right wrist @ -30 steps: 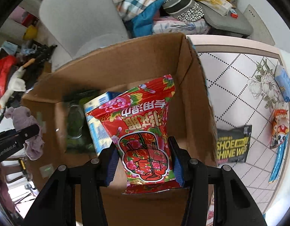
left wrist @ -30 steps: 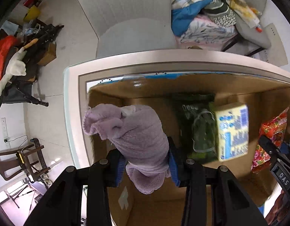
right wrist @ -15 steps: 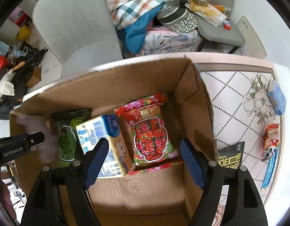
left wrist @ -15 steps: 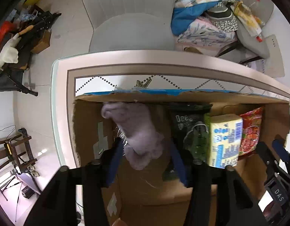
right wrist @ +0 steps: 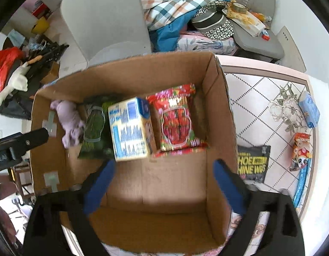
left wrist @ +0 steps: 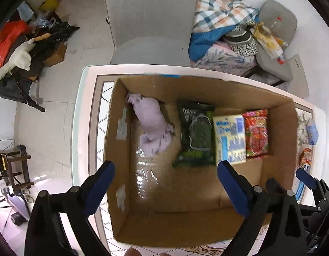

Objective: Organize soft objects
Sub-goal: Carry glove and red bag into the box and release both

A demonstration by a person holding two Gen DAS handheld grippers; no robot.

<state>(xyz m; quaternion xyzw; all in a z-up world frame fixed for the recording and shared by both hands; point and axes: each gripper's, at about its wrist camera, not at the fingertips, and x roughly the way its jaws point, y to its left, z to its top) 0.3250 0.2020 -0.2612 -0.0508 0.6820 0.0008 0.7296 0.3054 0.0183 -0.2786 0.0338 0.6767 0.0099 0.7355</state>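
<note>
Black tongs, blue pads, round screws, skin maybe

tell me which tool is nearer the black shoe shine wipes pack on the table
Right. The right tool hangs open over the cardboard box, with the black shoe shine wipes pack just outside the box wall beside its right finger. The left tool is open over the box's opposite side.

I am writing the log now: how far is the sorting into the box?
Done: the box holds a purple cloth, green bag, yellow pack and red bag, side by side. In hand: nothing; the left tongs and right tongs are open above it. Left: black pouch, blue pack and panda snack on the table.
</note>
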